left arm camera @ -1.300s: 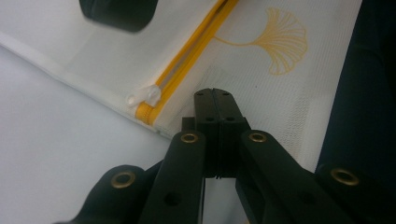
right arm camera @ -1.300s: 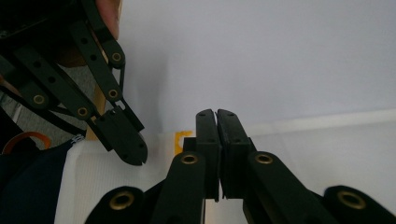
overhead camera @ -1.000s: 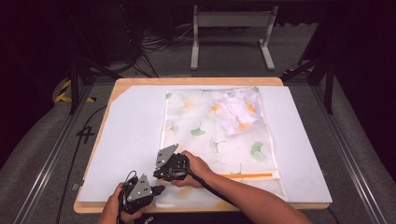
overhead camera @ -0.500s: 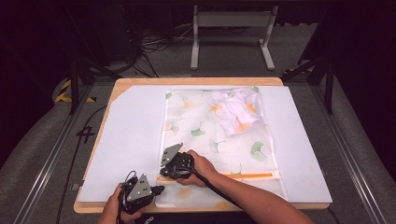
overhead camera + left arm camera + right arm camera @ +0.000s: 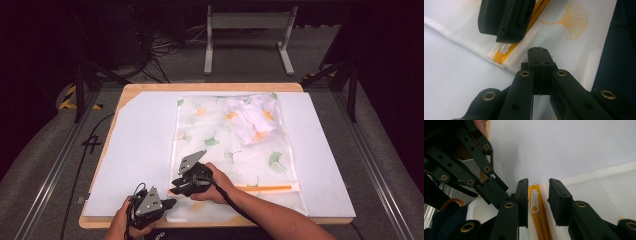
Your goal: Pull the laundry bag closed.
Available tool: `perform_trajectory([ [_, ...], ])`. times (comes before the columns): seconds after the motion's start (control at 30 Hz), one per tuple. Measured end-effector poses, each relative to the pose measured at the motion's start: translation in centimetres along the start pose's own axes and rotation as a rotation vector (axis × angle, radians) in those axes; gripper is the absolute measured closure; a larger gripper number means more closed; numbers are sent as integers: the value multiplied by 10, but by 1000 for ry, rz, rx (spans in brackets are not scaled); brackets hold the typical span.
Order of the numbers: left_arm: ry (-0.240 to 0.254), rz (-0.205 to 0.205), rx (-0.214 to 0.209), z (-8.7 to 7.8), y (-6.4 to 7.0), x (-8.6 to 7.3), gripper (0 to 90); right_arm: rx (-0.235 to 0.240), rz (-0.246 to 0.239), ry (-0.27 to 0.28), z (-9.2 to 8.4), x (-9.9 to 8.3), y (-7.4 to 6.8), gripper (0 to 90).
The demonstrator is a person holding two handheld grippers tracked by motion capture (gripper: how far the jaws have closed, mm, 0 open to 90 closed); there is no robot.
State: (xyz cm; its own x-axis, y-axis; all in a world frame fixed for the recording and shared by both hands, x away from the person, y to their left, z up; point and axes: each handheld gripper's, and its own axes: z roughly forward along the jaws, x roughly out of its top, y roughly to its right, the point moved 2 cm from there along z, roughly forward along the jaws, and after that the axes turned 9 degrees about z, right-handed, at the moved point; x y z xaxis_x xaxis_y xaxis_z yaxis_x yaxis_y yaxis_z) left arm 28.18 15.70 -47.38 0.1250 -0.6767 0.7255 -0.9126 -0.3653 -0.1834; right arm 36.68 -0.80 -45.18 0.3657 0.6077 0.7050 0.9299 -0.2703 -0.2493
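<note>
On white mesh bag (image 5: 235, 150), no writing, left tongs (image 5: 539, 53) together, right tongs (image 5: 538, 195) opening around zipper pull (image 5: 534, 201)

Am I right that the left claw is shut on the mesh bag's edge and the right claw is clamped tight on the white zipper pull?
Not quite. The right claw is not clamped: in the right gripper view its jaws stand apart, having just been opening, with the white zipper pull free between them on the orange zipper. The left claw is indeed shut on the mesh bag's edge.
</note>
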Motion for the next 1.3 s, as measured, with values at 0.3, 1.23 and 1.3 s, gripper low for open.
perform_trajectory([
  [0.3, -2, 4, 0, 0, 0, 0, 900, -2, 8, -38, 6, -6, 2, 842],
  [1.23, 11, 15, 29, -3, -2, 4, 900, 21, 16, -24, 1, -6, 3, 851],
  [1.3, 8, 27, 52, -3, -8, 7, 900, 19, 11, -26, 2, -6, 4, 851],
])
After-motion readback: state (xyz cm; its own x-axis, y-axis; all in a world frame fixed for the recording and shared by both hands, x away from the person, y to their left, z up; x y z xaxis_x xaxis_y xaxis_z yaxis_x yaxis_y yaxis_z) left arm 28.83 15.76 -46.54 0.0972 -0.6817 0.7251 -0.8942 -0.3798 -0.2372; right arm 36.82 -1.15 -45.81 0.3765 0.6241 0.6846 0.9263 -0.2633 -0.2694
